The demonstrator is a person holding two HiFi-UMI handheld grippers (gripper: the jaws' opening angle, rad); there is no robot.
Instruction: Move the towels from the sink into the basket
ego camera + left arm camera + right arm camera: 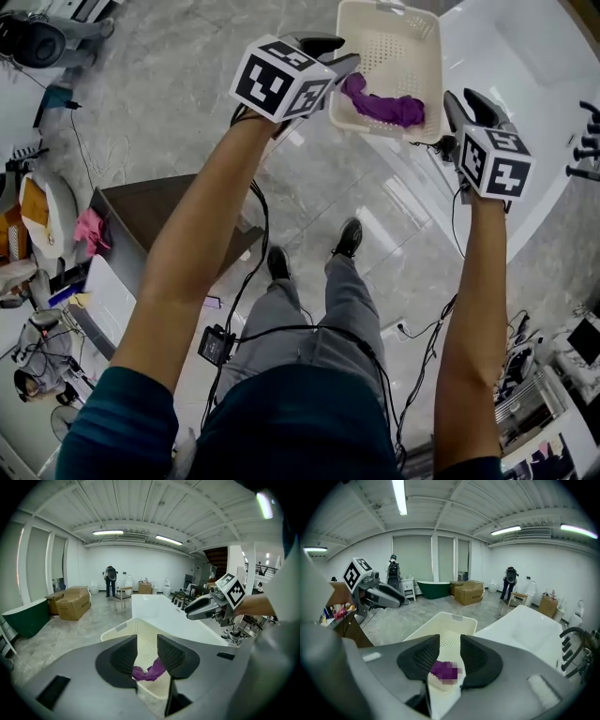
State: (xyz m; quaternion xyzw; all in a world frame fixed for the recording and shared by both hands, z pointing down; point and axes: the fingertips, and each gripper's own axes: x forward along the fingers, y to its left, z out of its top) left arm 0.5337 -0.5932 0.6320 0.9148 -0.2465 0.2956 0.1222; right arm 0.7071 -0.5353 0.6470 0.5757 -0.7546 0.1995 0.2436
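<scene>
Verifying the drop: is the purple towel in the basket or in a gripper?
In the basket. The purple towel lies crumpled on its floor; left gripper and right gripper hover above, jaws apart, empty.

Bright ceiling strip lights (108,532), fisheye edges

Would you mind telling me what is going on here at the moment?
A person holds a gripper in each hand above a cream basket that stands beside the white sink. The left gripper and the right gripper are both open, with nothing between their fingers. One purple towel lies crumpled in the basket.
</scene>
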